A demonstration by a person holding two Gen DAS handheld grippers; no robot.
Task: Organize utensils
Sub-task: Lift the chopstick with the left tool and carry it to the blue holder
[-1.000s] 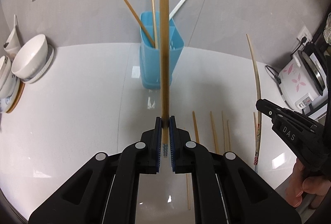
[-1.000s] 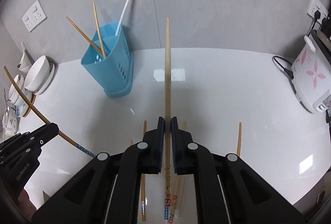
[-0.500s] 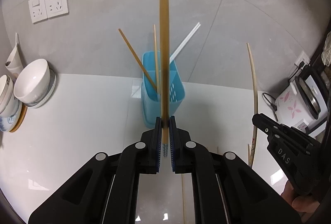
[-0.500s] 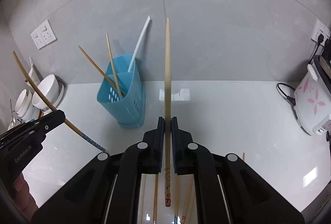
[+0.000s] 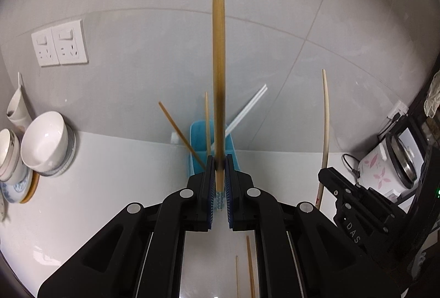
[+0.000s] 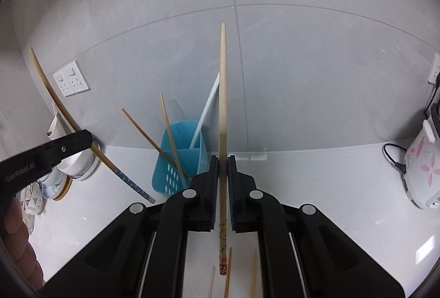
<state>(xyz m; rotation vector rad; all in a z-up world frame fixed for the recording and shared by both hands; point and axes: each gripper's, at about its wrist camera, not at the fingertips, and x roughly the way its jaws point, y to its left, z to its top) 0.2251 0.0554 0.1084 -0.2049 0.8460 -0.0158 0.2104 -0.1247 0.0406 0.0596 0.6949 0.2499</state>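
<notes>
A brown chopstick with a blue patterned end (image 5: 219, 83) is pinched between the pressed-together jaws of the left gripper (image 5: 219, 171) and is held upright in front of the blue utensil holder (image 5: 198, 138), which stands on the white countertop (image 5: 110, 177) against the grey wall. A paler chopstick with a printed red-and-orange end (image 6: 223, 133) is clamped in the same way by the right gripper (image 6: 223, 171), just right of the holder (image 6: 176, 160) as that camera sees it. Inside the holder, two wooden chopsticks (image 6: 170, 133) lean to the left and a white chopstick pair (image 6: 206, 111) leans to the right toward the wall. Nearer than the holder, loose chopsticks (image 6: 228, 273) lie on the countertop below both grippers; their number cannot be told, since the gripper bodies hide most of them. Left of the holder, white bowls (image 5: 45, 141) are stacked on plates, and a double wall socket (image 5: 60, 46) is mounted above them. Well to the right of the holder stands a flower-printed rice cooker (image 6: 422, 168).
</notes>
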